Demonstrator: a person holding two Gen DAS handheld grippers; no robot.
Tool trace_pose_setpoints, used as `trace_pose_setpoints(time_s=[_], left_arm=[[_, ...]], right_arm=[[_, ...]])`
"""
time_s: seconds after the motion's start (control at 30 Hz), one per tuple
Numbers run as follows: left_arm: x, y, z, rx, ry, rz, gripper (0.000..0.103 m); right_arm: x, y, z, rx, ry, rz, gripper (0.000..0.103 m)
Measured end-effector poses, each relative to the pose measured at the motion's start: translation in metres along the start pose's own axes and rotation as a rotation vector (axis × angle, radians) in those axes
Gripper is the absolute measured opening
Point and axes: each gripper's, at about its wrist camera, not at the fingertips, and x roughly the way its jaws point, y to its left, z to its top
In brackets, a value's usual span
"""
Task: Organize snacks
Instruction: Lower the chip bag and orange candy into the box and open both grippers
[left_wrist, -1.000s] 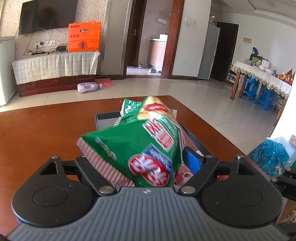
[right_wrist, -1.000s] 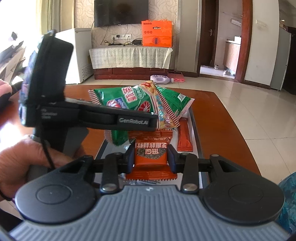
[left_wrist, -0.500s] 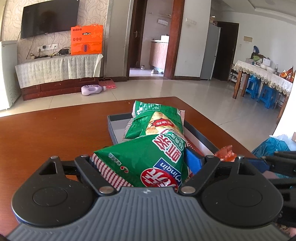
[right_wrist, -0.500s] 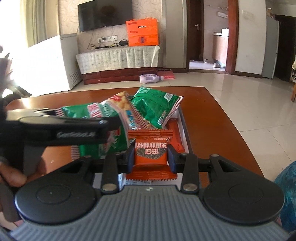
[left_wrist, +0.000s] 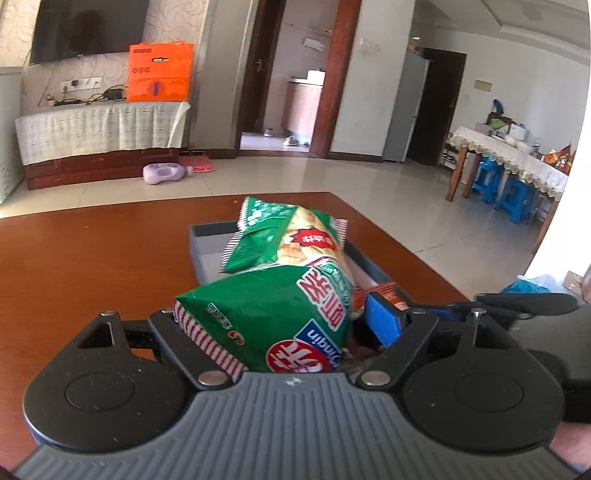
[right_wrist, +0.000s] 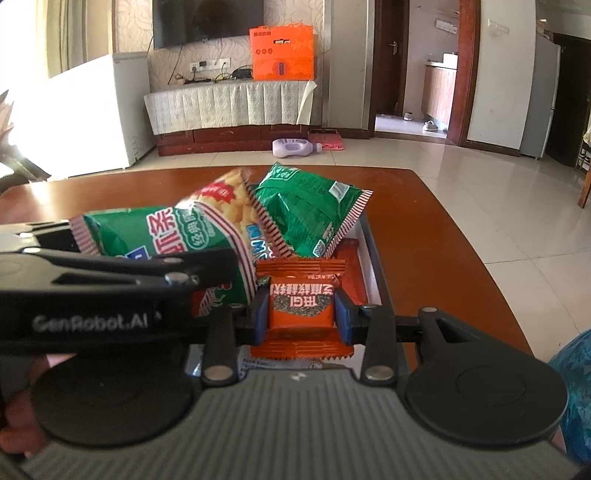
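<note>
Over the brown worktop (left_wrist: 92, 258), your left tool (left_wrist: 288, 325) is clamped on a green chip bag (left_wrist: 266, 317), held above the grey tray (left_wrist: 207, 254); "GenRobot.AI" reads on its arm. Second green bag (right_wrist: 310, 214) lies in the tray. Your right tool (right_wrist: 301, 314) is pinched shut on an orange packet (right_wrist: 301, 306) with Chinese print, over the tray's near end.
</note>
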Motion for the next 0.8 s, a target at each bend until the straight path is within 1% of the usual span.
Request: trace_pose_setpoints(time_s=[0.1,0.27,0.33,0.4,0.5,0.57,0.63,0.8], left_arm=[[0.001,-0.008,-0.001,0.017,-0.006,-0.016,0.087],[0.002,-0.014,-0.005,0.016,-0.003,-0.004,0.088],[0.003,-0.017,-0.006,0.017,-0.001,-0.002,0.088],[0.002,-0.019,-0.006,0.019,-0.002,-0.003,0.088],[0.001,-0.023,-0.006,0.019,-0.017,-0.004,0.094],[0.0,-0.026,-0.006,0.022,-0.027,0.0,0.1],[-0.003,-0.03,-0.006,0.033,-0.036,0.008,0.101],[-0.012,-0.04,-0.007,0.092,-0.068,0.063,0.103]], right_arm=[[0.004,0.0,-0.002,-0.009,0.01,-0.006,0.04],[0.003,0.0,-0.005,-0.013,0.01,-0.003,0.041],[0.001,0.0,-0.006,-0.018,0.009,-0.003,0.046],[-0.001,0.002,-0.007,-0.025,0.007,0.007,0.055],[-0.006,0.007,-0.007,-0.052,-0.008,0.009,0.061],[-0.011,0.01,-0.007,-0.064,-0.014,0.011,0.062],[-0.016,0.012,-0.007,-0.069,-0.015,0.018,0.062],[-0.031,0.017,-0.011,-0.078,-0.019,0.028,0.062]])
